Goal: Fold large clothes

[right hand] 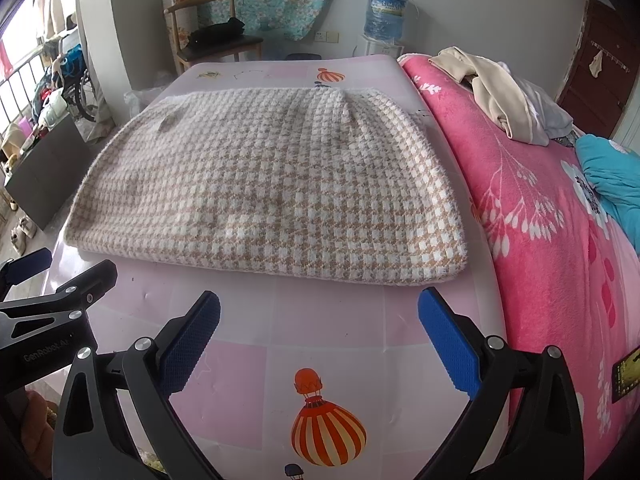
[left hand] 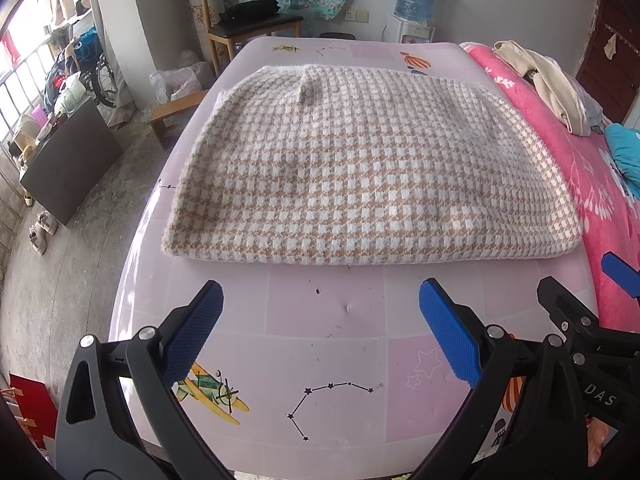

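The sweater [left hand: 360, 168] lies flat on the pink worktop [left hand: 328, 320], already folded into a thick rectangle w/ its doubled near edge facing us and the far edge toward the chair [left hand: 244, 20]. Its right side runs just beside the pink bed [right hand: 560, 240], touching or nearly so; we can't tell which. A small bump shows near the far edge, left of centre in the right-wrist view.

Both grippers sit low over the bare worktop, short of the near edge. Left gripper [left hand: 320, 328] is spread wide, nothing in it. Right gripper [right hand: 320, 336] is likewise wide open and empty. Each peeks into the other's view at the side, so they're close together, roughly mid-edge.

Our read: the fold looks mostly done, and what's left is either one more fold or a tidy-up. If we fold again, we'd spread the grippers apart first, one toward each near corner, since a mid-edge grab would let the corners sag. We'd slide the lower finger under the whole stack, not just the top layer, because the knit is thick and fluffy and layers may split. Close firmly, lift both sides evenly, carry the edge to the far edge and lay it down w/o dragging.

Risks: the smooth worktop may let the whole pile slide, and the right corner could snag on the bed.
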`<act>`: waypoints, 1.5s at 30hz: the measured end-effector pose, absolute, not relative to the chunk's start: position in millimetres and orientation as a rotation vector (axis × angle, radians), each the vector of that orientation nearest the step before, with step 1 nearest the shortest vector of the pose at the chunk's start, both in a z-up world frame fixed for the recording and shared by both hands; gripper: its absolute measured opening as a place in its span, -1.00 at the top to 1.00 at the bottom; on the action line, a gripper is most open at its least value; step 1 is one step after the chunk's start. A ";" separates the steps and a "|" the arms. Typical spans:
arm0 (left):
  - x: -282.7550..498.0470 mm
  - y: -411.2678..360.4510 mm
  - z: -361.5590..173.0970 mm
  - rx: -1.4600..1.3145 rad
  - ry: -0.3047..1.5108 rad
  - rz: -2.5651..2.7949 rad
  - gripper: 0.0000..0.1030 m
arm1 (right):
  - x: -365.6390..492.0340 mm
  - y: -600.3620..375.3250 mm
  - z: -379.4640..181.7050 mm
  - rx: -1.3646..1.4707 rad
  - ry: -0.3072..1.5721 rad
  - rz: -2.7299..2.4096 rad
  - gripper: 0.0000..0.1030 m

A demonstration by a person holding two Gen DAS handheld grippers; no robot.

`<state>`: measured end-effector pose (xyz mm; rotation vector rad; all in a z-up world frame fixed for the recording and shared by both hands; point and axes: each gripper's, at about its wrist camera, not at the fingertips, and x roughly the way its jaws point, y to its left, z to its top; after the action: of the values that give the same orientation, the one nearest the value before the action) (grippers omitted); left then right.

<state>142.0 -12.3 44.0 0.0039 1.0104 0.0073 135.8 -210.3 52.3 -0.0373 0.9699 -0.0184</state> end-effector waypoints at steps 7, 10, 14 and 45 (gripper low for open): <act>142.0 -12.2 45.4 0.002 1.005 0.009 -0.84 | 135.9 -208.6 52.4 -0.038 0.969 -0.019 -0.88; 142.6 -12.5 46.6 0.001 1.004 0.008 -0.84 | 136.0 -209.8 52.3 -0.037 0.970 -0.019 -0.88; 142.7 -12.9 46.7 0.001 1.004 0.009 -0.84 | 136.3 -209.5 53.0 -0.038 0.970 -0.019 -0.88; 142.0 -11.4 47.4 -0.004 1.001 0.011 -0.84 | 136.7 -210.3 54.8 -0.042 0.971 -0.018 -0.88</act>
<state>142.0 -11.4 47.4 -0.0044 1.0009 0.0107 136.7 -210.3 54.8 -0.0420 0.9711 -0.0183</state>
